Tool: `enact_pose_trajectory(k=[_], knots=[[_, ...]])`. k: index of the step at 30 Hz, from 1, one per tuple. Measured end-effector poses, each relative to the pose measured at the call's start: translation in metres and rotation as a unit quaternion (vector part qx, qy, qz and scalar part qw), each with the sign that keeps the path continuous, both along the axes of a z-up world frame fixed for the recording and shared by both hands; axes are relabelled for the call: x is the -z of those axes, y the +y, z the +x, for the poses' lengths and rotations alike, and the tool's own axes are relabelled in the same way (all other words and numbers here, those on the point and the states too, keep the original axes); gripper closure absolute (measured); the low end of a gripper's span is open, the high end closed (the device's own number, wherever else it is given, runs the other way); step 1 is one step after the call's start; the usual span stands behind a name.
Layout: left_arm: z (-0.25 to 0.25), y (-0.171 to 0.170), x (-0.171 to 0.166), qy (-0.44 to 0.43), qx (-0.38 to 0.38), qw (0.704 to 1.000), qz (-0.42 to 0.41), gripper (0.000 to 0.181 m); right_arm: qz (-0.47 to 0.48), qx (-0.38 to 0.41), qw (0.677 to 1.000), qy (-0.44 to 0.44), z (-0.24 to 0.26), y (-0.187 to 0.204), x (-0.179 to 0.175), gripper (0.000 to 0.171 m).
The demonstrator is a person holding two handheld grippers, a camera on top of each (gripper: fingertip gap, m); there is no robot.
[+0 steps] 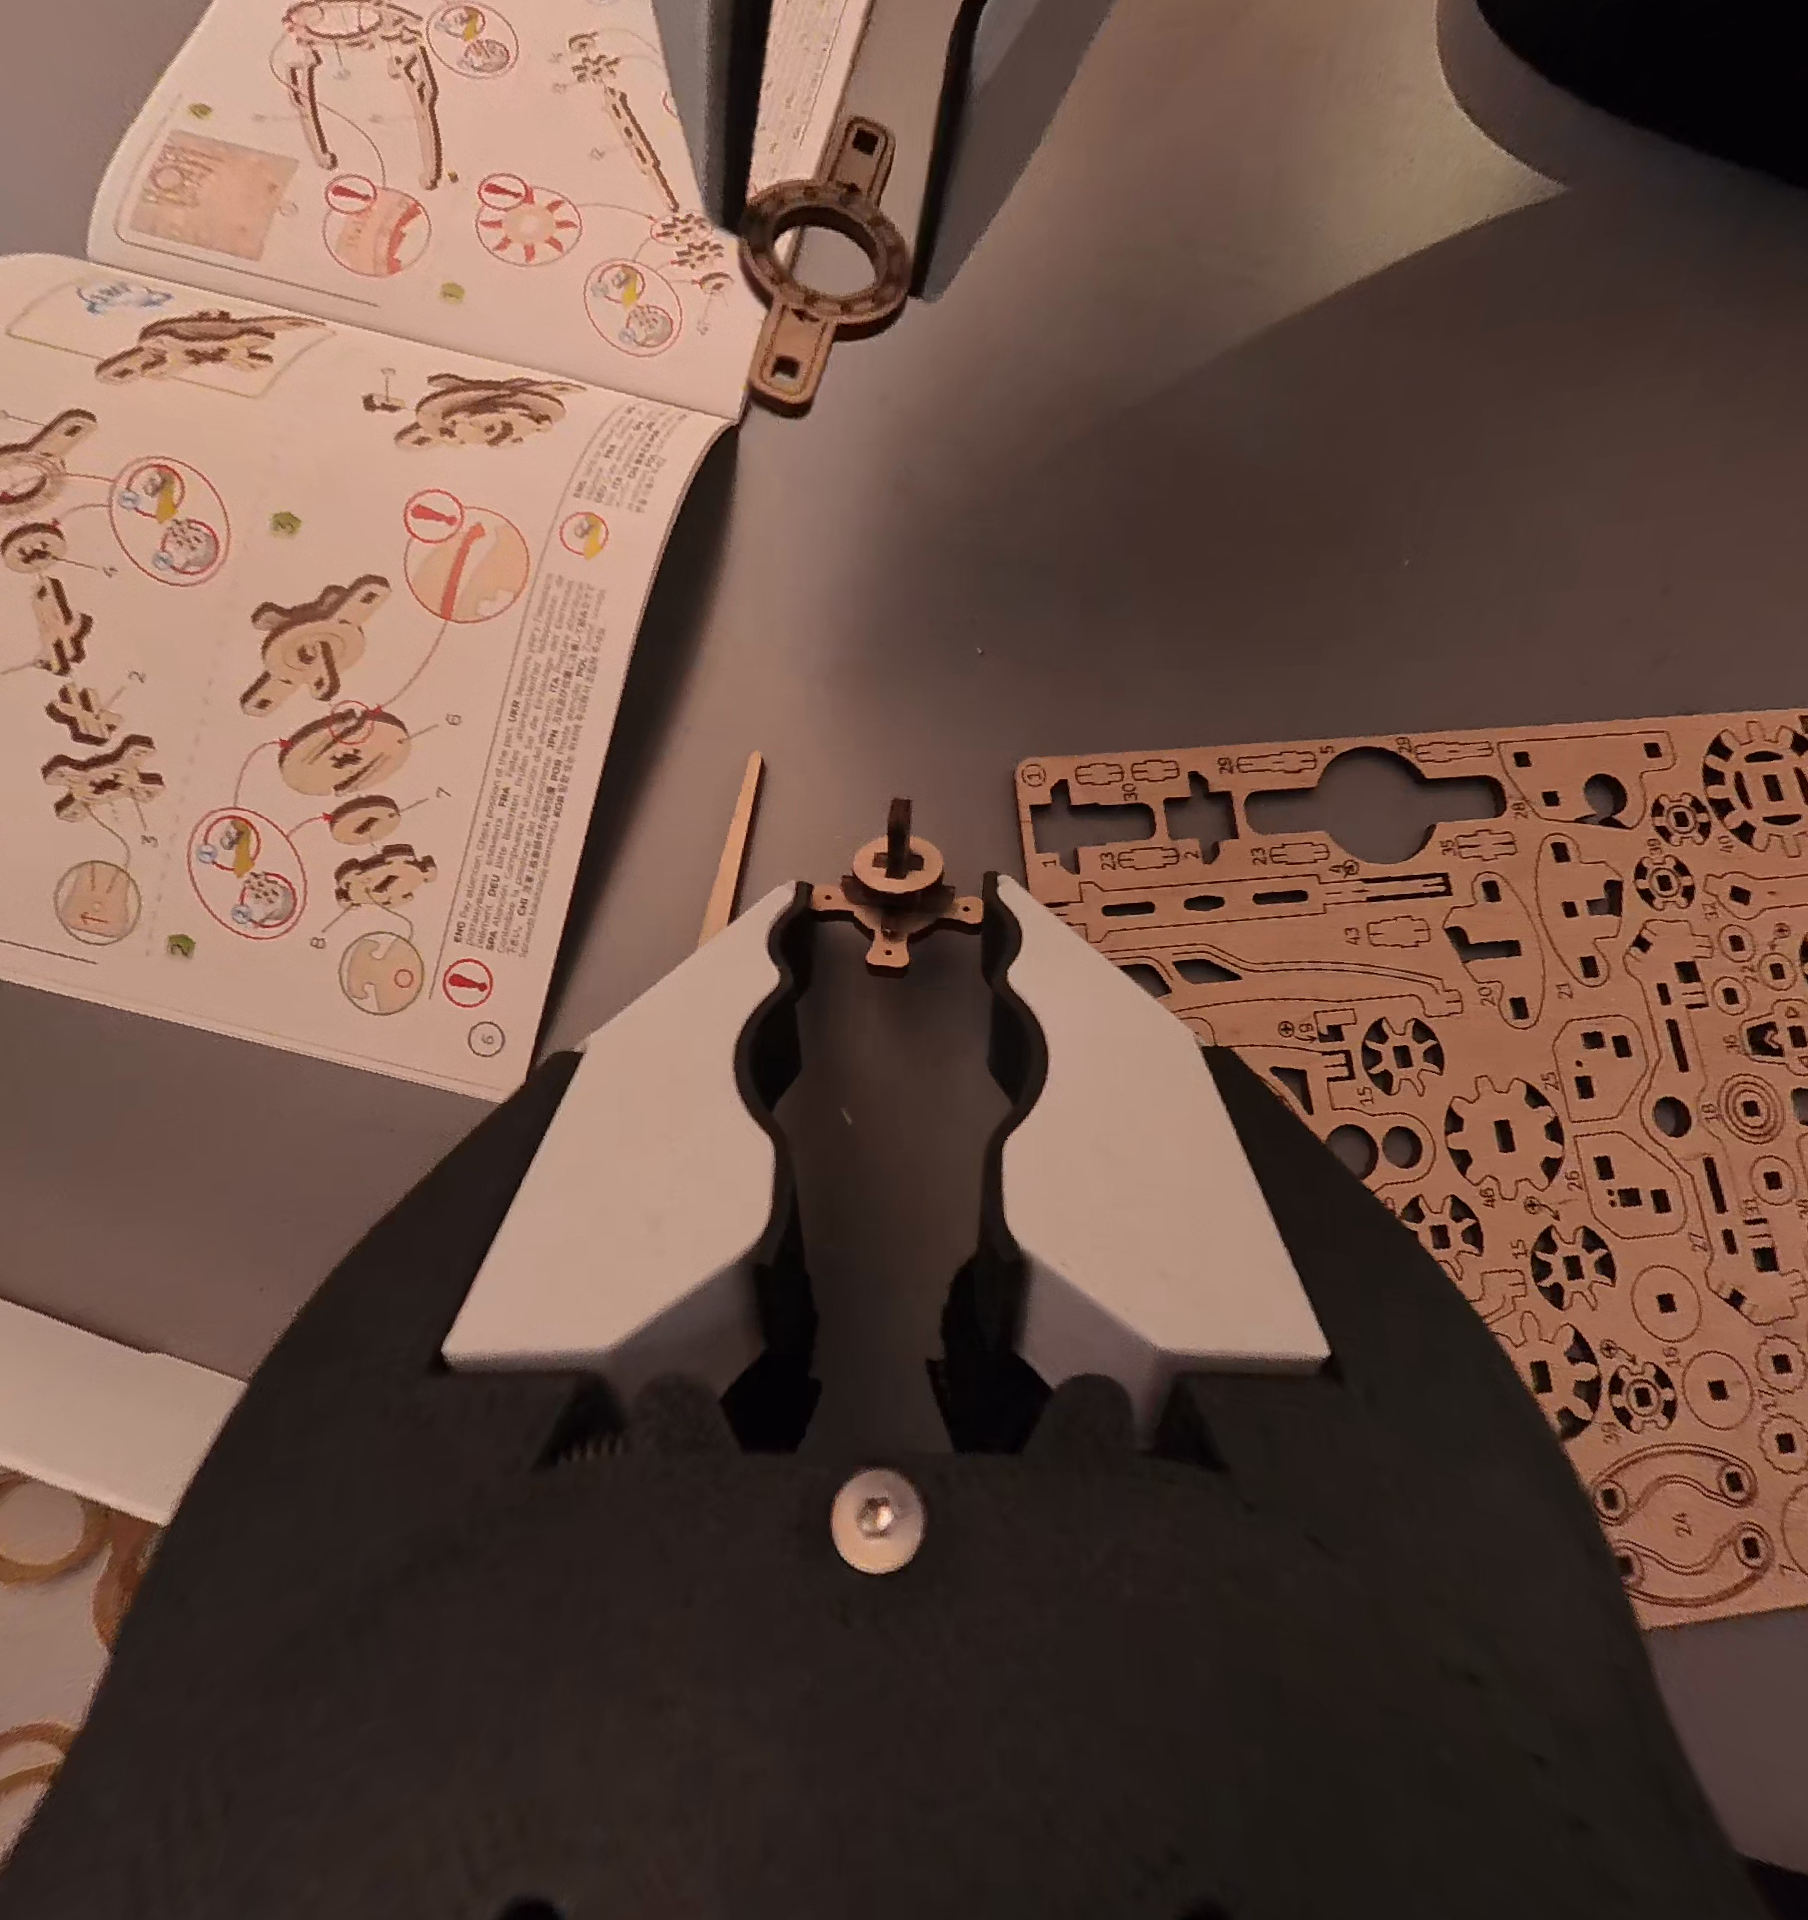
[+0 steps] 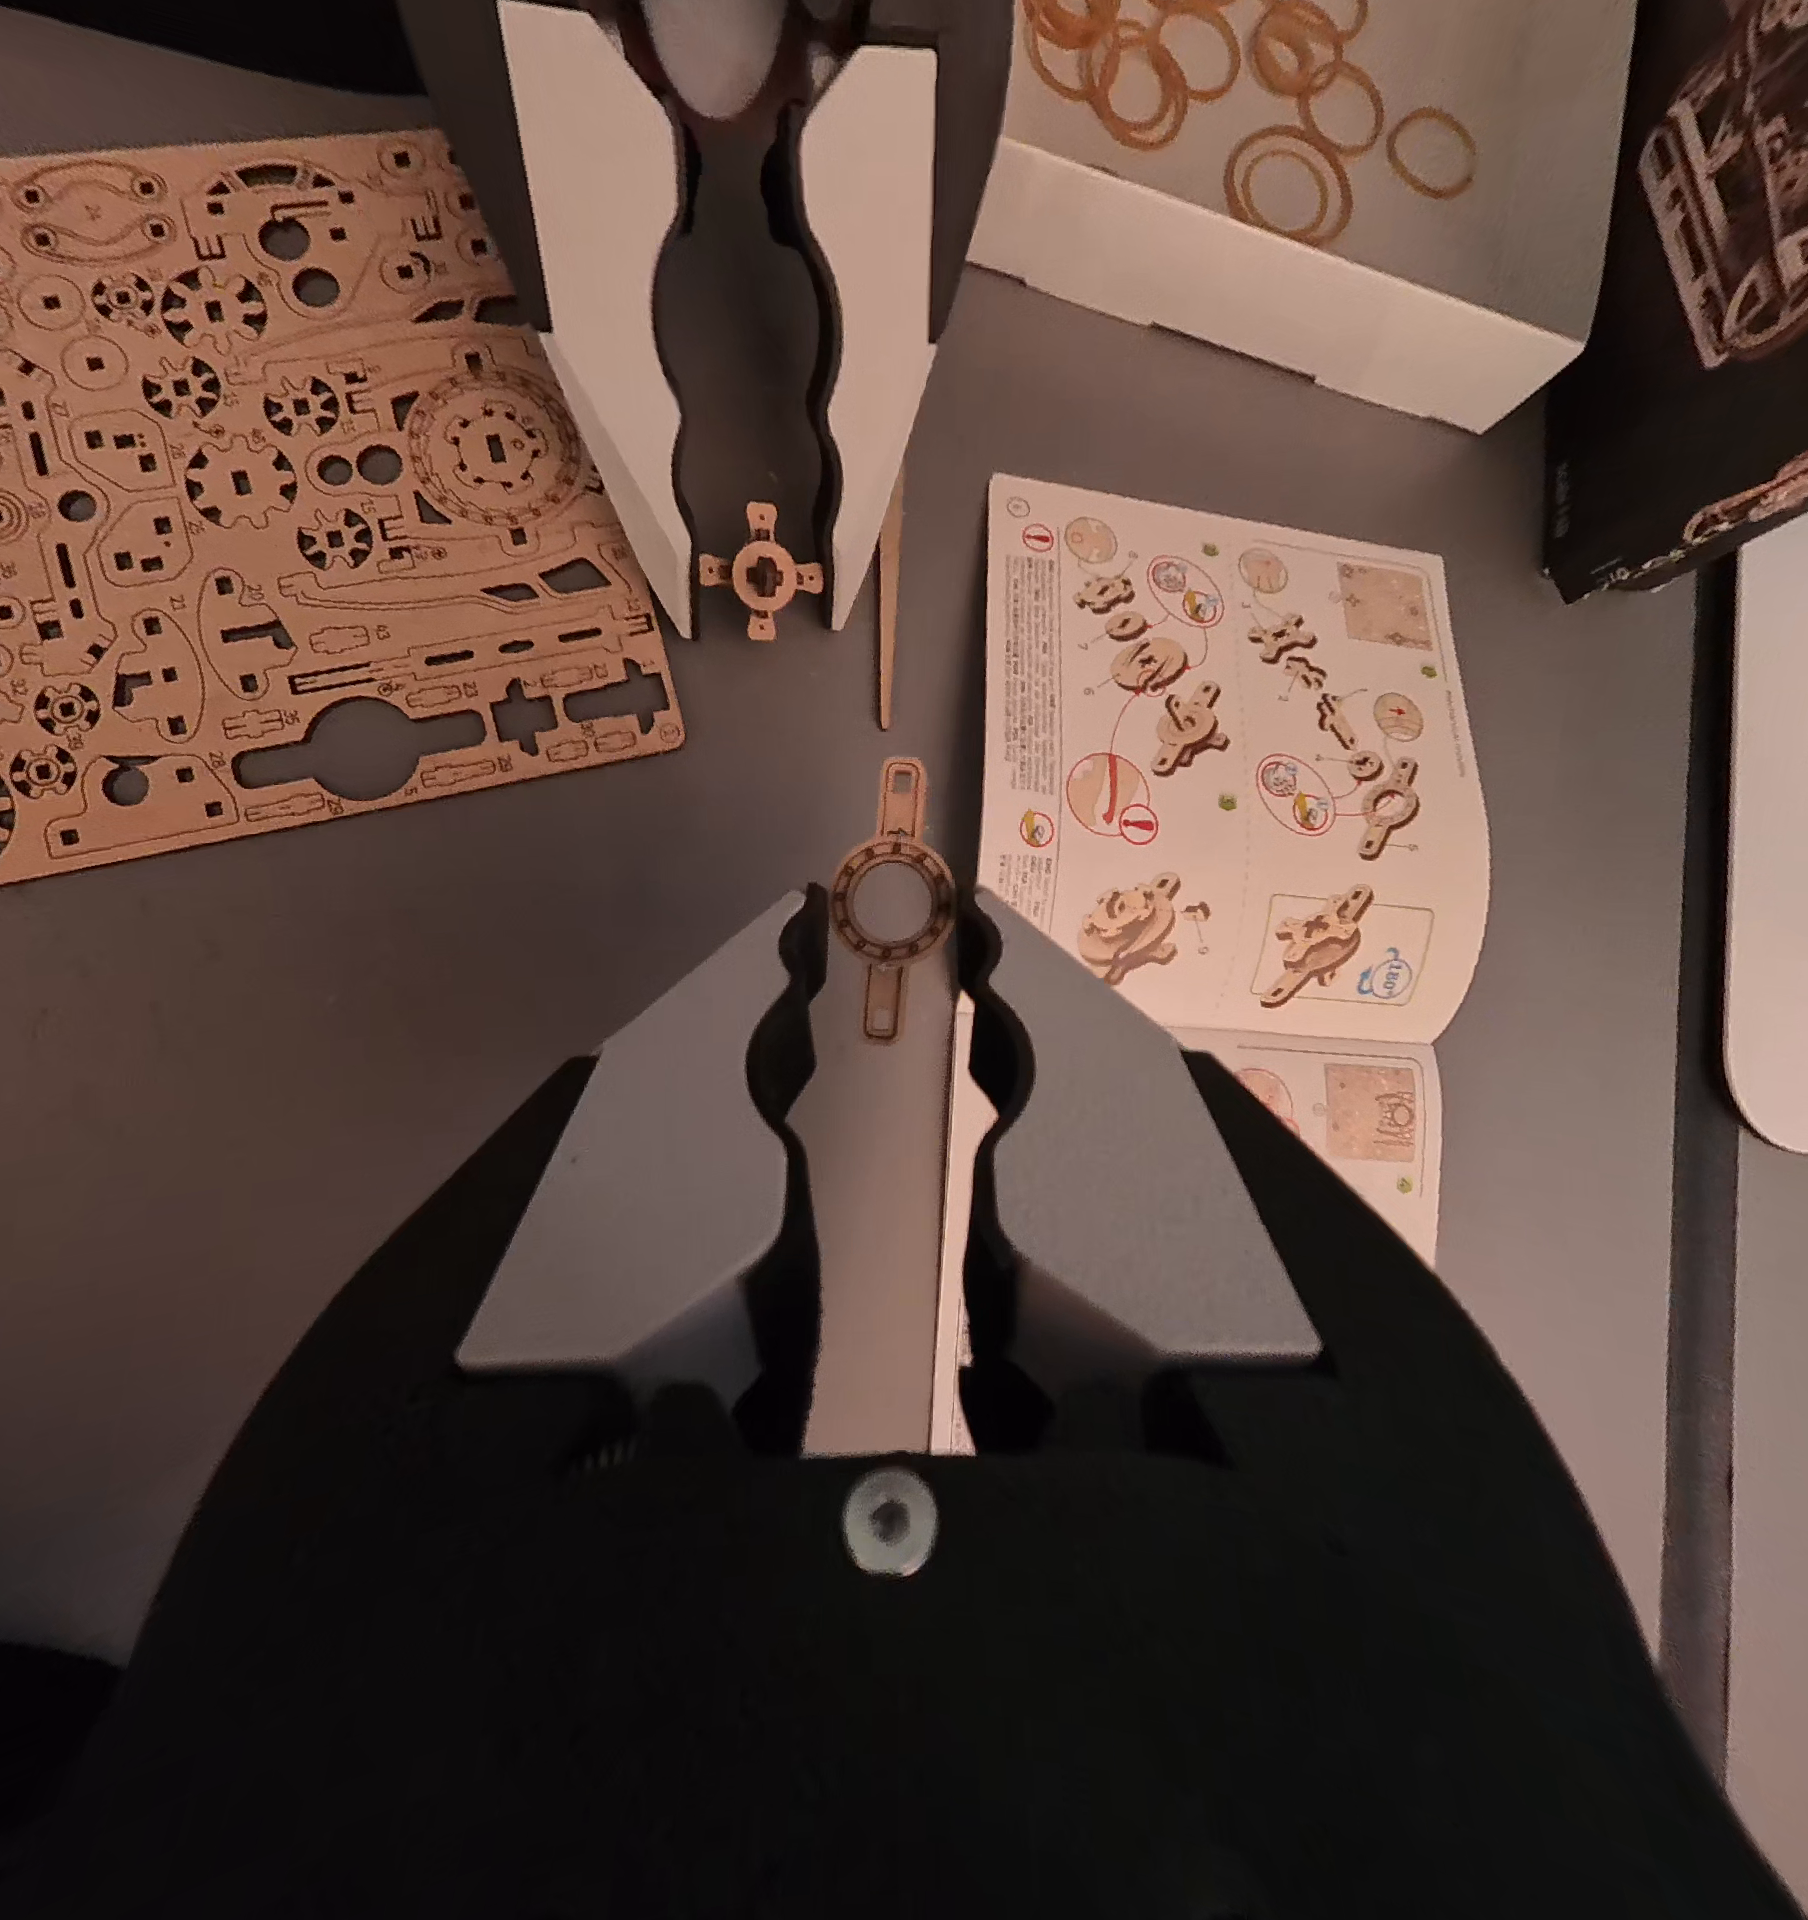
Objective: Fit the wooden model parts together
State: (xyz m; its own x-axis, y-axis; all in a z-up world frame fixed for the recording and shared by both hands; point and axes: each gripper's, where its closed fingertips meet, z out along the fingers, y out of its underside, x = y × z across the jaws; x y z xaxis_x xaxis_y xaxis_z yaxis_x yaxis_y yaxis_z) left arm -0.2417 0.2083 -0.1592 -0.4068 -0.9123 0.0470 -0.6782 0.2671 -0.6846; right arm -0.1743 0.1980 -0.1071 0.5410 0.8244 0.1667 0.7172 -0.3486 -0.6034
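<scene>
My left gripper (image 1: 895,896) is shut on a small wooden cross-shaped assembly (image 1: 887,951) with a disc and an upright peg, held by its side arms just above the grey table. My right gripper (image 2: 892,906) is shut on a flat wooden ring part (image 2: 884,1003) with a slotted tab at each end. The two grippers point at each other, a short gap apart. In the right wrist view the left gripper (image 2: 765,628) and its cross assembly (image 2: 762,569) show at the top. In the left wrist view the right gripper (image 1: 827,255) and the ring part (image 1: 788,358) show at the top.
A laser-cut wooden parts sheet (image 1: 1502,1091) lies on the grey table, also in the right wrist view (image 2: 204,520). An open instruction booklet (image 1: 256,623) (image 2: 1222,758) lies opposite. A thin wooden stick (image 2: 887,623) lies between. Rubber bands (image 2: 1243,104) lie on a white box; a black box (image 2: 1731,260) stands nearby. My hands' fingertips stand some 9 centimeters from each other.
</scene>
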Motion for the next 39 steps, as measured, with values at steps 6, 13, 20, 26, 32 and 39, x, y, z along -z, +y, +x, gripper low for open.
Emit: enact_pose_trajectory(k=[6, 13, 20, 26, 32, 39], knots=[[-0.002, -0.001, 0.0, 0.001, 0.006, 1.0, 0.0, 0.15, 0.028, -0.028, 0.999, 0.009, -0.011, -0.001, -0.01, 0.148], [-0.004, 0.001, 0.001, -0.002, 0.013, 1.0, 0.017, 0.154, 0.056, -0.05, 0.997, 0.008, -0.018, -0.002, -0.019, 0.147], [-0.003, 0.001, -0.008, -0.017, 0.01, 1.0, 0.003, 0.143, 0.058, -0.056, 0.997, 0.001, -0.02, -0.002, -0.018, 0.147], [0.01, -0.003, -0.05, -0.103, -0.016, 0.991, -0.079, 0.146, 0.071, -0.065, 0.995, -0.015, -0.027, 0.0, -0.018, 0.147], [0.015, -0.008, -0.071, -0.106, -0.04, 0.97, -0.217, 0.15, 0.079, -0.072, 0.993, -0.052, -0.03, 0.002, -0.013, 0.147], [0.019, -0.013, -0.08, -0.112, -0.045, 0.957, -0.265, 0.157, 0.105, -0.085, 0.989, -0.057, -0.038, 0.001, -0.023, 0.147]])
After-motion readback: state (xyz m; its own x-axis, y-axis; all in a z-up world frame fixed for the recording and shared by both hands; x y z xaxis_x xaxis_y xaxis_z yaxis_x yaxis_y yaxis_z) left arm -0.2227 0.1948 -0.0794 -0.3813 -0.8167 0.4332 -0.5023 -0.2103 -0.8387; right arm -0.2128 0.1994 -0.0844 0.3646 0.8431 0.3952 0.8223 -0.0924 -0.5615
